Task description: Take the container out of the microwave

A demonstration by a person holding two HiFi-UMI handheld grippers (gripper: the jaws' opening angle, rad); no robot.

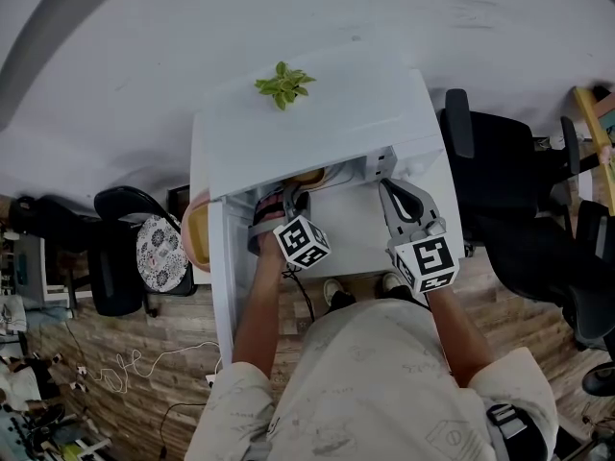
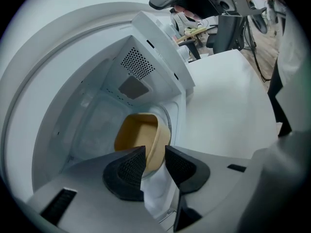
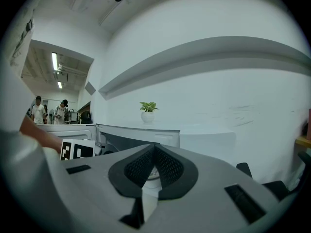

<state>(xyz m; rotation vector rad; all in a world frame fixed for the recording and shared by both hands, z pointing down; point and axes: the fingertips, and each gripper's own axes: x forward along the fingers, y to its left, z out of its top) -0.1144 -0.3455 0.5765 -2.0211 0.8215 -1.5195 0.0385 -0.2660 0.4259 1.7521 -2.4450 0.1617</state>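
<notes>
A tan, round container (image 2: 138, 135) sits inside the open white microwave (image 1: 317, 113), on the turntable. My left gripper (image 2: 155, 161) reaches into the cavity, shut on the container with one pad inside its near rim and one outside. In the head view the left gripper (image 1: 288, 200) is half hidden under the microwave's top, with a sliver of the container (image 1: 309, 176) beside it. My right gripper (image 1: 386, 186) hovers at the microwave's right front by the control panel. It is shut with nothing held, as the right gripper (image 3: 154, 152) view shows.
The microwave door (image 1: 219, 267) hangs open to the left. A small potted plant (image 1: 283, 84) stands on the microwave's top. The white table (image 2: 228, 96) extends right of the microwave. Black chairs (image 1: 500, 181) stand on both sides. People (image 3: 38, 109) stand far off.
</notes>
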